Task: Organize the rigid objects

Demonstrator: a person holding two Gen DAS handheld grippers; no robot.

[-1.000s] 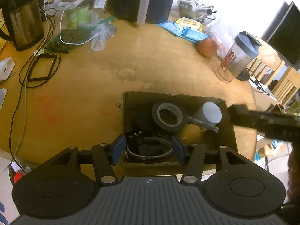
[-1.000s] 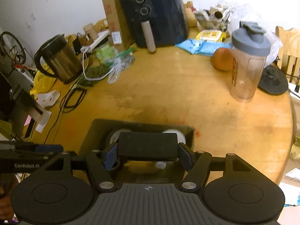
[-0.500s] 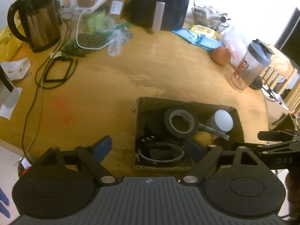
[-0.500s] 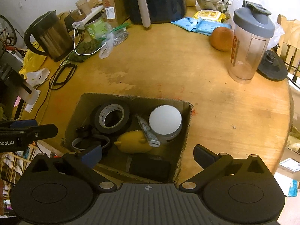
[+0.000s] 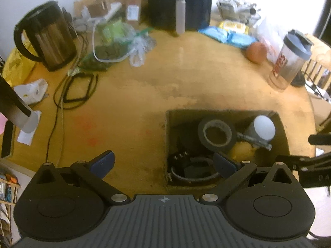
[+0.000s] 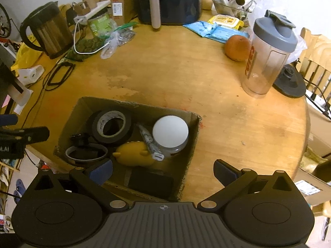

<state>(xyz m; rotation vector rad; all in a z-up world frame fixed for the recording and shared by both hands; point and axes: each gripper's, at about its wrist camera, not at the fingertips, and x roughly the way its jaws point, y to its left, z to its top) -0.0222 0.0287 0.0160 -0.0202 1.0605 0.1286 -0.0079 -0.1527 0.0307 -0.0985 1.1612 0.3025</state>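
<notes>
Both grippers are hanging over the cardboard box (image 6: 192,142) on the wooden table (image 6: 175,72), empty. Left gripper (image 5: 163,164) has just been spreading its jaws wide, nothing between them; right gripper (image 6: 163,172) is gaping too. Inside the box, left to right, are lying a tape roll (image 6: 112,128), a yellow toy (image 6: 134,154) and a white-lidded jar (image 6: 170,135); a black phone (image 6: 151,183) is lying nearest.

A cardboard box (image 5: 168,136) near the table's (image 5: 144,95) front edge holds a tape roll (image 5: 216,134), beneath the wide-spread, empty left gripper (image 5: 163,163).
</notes>
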